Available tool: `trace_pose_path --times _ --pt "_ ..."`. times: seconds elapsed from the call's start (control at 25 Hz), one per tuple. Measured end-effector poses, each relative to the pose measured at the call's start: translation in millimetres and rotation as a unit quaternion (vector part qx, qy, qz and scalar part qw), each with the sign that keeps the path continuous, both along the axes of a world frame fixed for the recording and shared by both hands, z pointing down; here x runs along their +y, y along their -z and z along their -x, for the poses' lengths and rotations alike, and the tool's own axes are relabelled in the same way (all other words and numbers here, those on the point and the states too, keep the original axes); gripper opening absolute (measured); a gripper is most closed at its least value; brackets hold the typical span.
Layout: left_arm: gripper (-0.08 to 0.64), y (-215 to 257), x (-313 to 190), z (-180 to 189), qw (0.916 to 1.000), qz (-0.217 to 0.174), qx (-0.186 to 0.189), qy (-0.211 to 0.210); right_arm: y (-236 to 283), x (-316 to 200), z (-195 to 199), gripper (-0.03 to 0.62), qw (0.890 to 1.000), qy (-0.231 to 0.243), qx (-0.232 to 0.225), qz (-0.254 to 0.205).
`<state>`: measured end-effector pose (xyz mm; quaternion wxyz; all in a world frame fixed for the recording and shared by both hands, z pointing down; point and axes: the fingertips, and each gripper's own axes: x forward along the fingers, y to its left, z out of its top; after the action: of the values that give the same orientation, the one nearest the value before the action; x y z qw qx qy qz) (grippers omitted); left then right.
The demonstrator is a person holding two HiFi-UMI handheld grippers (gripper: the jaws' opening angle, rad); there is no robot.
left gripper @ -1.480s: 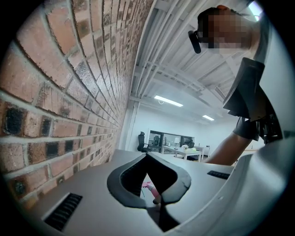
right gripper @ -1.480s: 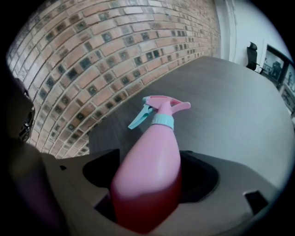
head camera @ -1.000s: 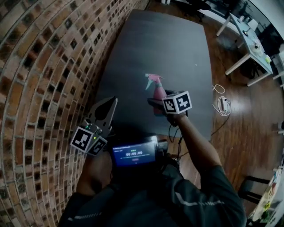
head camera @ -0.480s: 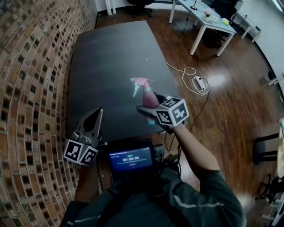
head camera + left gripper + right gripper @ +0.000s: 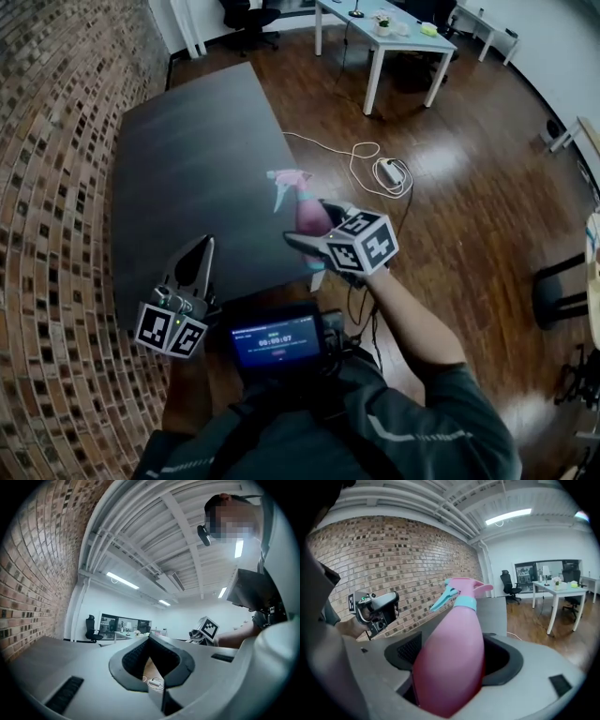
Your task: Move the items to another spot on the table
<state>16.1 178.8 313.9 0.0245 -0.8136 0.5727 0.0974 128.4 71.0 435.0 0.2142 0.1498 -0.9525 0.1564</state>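
Right gripper (image 5: 315, 230) first: my feed along its jaws shows them set wide and pressed on either side of the pink spray bottle (image 5: 450, 644). The bottle fills the gap between them, with its teal collar and trigger at the far end. Left gripper (image 5: 198, 249) carries nothing. In its own view the jaw tips meet, and only a sliver of floor shows through the hollow behind them.

From the head camera, the biggest thing in my picture is the brick wall (image 5: 56, 141) curving down the left side, then the wooden floor (image 5: 469, 225) spreading across the right. Between them stands the dark table (image 5: 187, 159), its long side running away from me. The bottle is held over the table's near right corner, right at the edge, with its head turned toward the wall. I can't tell whether its base touches the top. The empty gripper hovers over the near left part of the table, well apart from the bottle, pointing away from me.

Beyond the table a white desk (image 5: 394, 42) stands on the floor with a few small things on it, and a black office chair (image 5: 246, 14) sits near the far wall. On the floor to the right of the table lies a white cable (image 5: 361, 159) in loose loops, ending at a small adapter block. Nearest the camera, a small screen (image 5: 277, 342) at the wearer's chest glows blue.
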Motion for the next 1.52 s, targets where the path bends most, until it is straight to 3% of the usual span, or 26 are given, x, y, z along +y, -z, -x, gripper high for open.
trace_pose_path --times 0.24,0.6,1.08,1.24,1.52 --pt "-0.003 0.1 -37.0 -80.0 0.9999 -0.007 -0.003 -0.009 8.7 -27.8 -74.3 0.403 1.0 -0.001 -0.01 -0.014" --pt "-0.004 6.4 -85.5 -160.6 0.9995 -0.007 -0.015 -0.029 28.8 -68.8 -145.9 0.403 0.999 -0.012 -0.025 -0.034" --pt "-0.004 -10.5 -192.3 -188.0 0.9996 0.007 0.005 -0.026 26.4 -168.7 -181.1 0.403 0.999 -0.02 -0.026 -0.035" --pt "-0.003 -11.7 -233.2 -183.1 0.9998 0.016 0.004 -0.013 27.7 -215.0 -174.1 0.403 0.999 -0.005 -0.02 -0.036" --pt "-0.005 -11.2 -294.5 -181.9 0.9993 0.015 -0.03 0.019 31.6 -293.0 -149.1 0.403 0.999 0.033 -0.015 -0.034"
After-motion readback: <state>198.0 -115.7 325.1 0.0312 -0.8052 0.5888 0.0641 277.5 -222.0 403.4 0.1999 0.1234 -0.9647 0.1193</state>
